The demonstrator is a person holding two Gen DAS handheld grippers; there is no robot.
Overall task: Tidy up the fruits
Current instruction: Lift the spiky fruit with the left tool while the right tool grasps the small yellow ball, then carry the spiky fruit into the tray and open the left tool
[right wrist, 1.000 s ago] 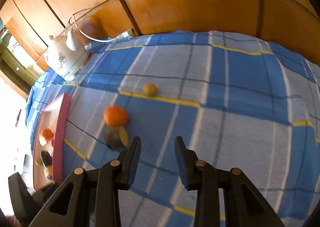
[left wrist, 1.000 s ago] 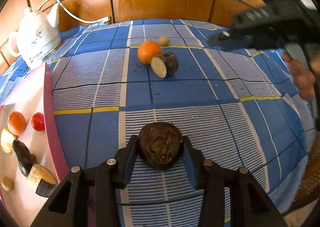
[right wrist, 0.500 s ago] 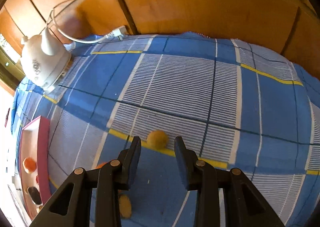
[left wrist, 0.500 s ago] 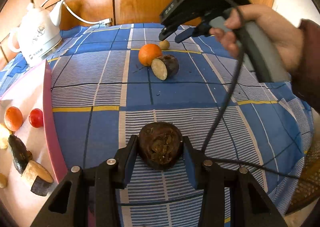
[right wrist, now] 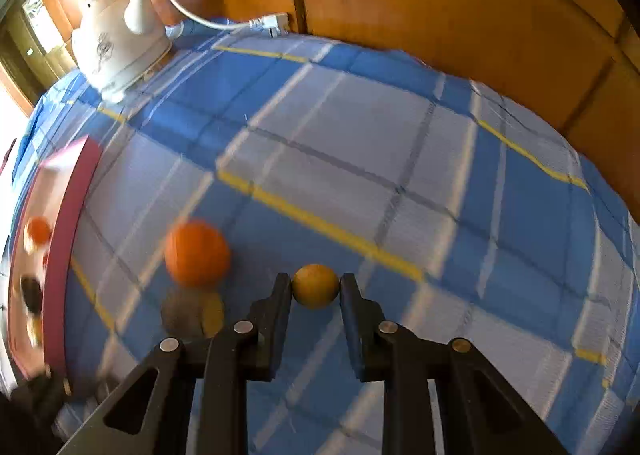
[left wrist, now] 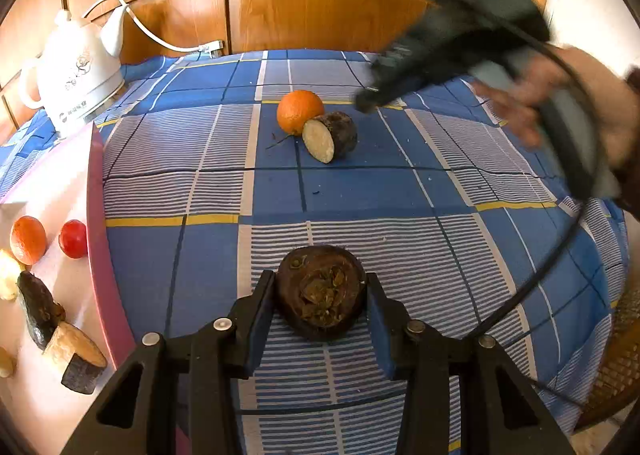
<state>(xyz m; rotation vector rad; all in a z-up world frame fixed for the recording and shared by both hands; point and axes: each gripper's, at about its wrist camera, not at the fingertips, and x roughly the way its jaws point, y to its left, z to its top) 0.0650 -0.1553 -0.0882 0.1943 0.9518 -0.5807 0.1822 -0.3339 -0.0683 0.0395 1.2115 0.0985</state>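
My left gripper [left wrist: 320,295] is shut on a dark brown cut root piece [left wrist: 322,291], held low over the blue checked cloth. An orange [left wrist: 300,111] and a dark cut piece with a pale face [left wrist: 330,136] lie at the far middle of the table. My right gripper [right wrist: 314,287] is shut on a small yellow round fruit [right wrist: 315,285]; the orange [right wrist: 197,253] and the cut piece [right wrist: 192,313] lie to its left, blurred. In the left wrist view the right gripper [left wrist: 370,103] shows blurred above the table's far right.
A pink-rimmed white tray [left wrist: 96,239] at the left holds a small orange [left wrist: 28,239], a red fruit [left wrist: 73,239] and several cut pieces. A white kettle [left wrist: 76,75] with a cord stands at the back left. Wooden panels [left wrist: 320,11] line the back.
My right gripper has closed on the small yellow fruit and swung with it; its view is now blurred. My left gripper holds still with the root piece.
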